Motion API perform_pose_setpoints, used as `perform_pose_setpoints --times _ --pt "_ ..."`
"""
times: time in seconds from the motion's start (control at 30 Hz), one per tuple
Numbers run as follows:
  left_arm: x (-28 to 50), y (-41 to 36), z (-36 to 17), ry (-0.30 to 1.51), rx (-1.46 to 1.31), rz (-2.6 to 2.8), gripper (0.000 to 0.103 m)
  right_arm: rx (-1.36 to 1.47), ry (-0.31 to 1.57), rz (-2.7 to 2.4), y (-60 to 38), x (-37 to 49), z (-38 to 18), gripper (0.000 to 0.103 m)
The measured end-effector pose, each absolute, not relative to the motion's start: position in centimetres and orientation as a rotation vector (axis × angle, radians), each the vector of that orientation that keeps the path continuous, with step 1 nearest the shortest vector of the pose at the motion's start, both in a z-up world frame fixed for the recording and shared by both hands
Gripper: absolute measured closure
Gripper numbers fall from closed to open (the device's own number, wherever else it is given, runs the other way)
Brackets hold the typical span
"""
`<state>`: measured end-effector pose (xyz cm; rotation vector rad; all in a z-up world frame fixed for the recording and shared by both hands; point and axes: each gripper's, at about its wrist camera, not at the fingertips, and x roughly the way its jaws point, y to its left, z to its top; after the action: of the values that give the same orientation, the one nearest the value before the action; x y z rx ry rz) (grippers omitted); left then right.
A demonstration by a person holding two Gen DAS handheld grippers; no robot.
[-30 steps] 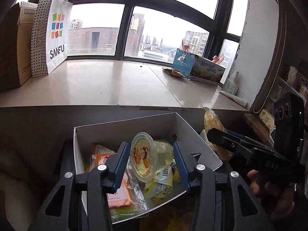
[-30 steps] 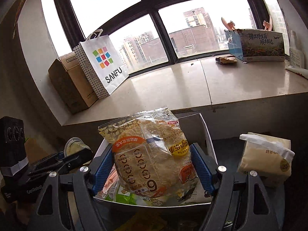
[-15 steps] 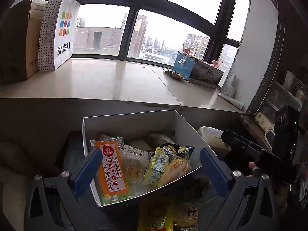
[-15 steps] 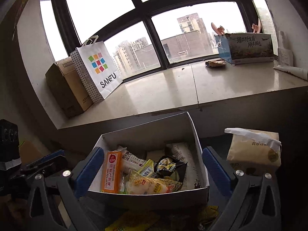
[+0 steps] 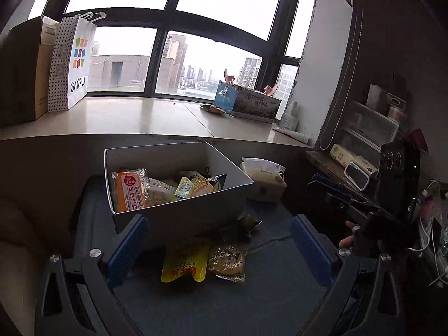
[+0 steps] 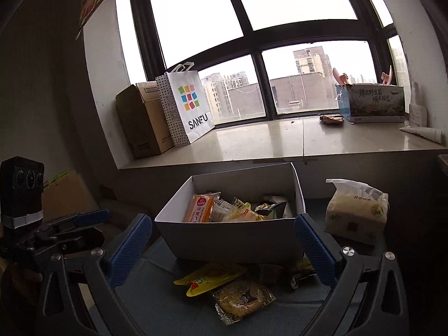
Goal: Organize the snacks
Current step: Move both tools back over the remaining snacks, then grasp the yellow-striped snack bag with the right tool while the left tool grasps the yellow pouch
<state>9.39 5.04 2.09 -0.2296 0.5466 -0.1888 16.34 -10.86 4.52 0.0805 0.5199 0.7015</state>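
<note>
A white open box (image 5: 179, 212) (image 6: 232, 238) stands on a blue-grey surface and holds several snack packets, among them an orange one (image 5: 128, 193) (image 6: 200, 208). In front of the box lie a yellow pouch (image 5: 184, 266) (image 6: 210, 278), a gold-brown packet (image 5: 228, 260) (image 6: 243, 299) and a dark crumpled wrapper (image 5: 243, 226). My left gripper (image 5: 217, 224) (image 6: 95, 225) is open wide and empty, back from the box's front wall. My right gripper (image 6: 221, 221) (image 5: 333, 190) is also open wide with nothing held, on the near side of the box.
A pale tissue pack (image 5: 263, 179) (image 6: 355, 210) stands right of the box. Behind runs a windowsill (image 6: 280, 140) with a SANFU paper bag (image 6: 190, 106), a cardboard carton (image 6: 142, 120) and a blue printed box (image 6: 372, 102). Shelves (image 5: 364, 128) crowd the right.
The left gripper let go of a jelly cup and the right gripper let go of a flatbread packet over the box. Both opened wide and drew back toward me.
</note>
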Motion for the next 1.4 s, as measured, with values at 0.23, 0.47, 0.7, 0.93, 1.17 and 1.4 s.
perform_pose_setpoints --times 0.23,0.47,0.7,0.93,1.17,1.4 --pt "3.8 3.4 0.8 0.537 -0.258 -0.206 0.0 0.1 0.523 0.683 -15.5 9.8 2.3 0.0" --pt "1.4 2.7 -0.8 0.554 -0.31 -0.221 0.0 0.132 0.584 0.634 -19.3 6.8 0.0 0.0" --pt "1.5 1.9 -1.5 0.58 -0.292 -0.212 0.0 0.129 0.642 0.578 -19.5 7.9 -2.0 0.0" --pt "1.5 1.2 -2.2 0.606 -0.268 -0.222 0.0 0.002 0.691 0.569 -16.8 11.3 -4.3 0.0" --pt "1.8 1.4 -3.1 0.635 -0.269 -0.219 0.0 -0.227 0.766 0.526 -12.7 19.8 -7.1 0.0" --pt "2.1 2.7 -4.1 0.663 -0.289 -0.194 0.0 -0.391 0.841 0.482 -9.3 26.2 -10.6 0.0"
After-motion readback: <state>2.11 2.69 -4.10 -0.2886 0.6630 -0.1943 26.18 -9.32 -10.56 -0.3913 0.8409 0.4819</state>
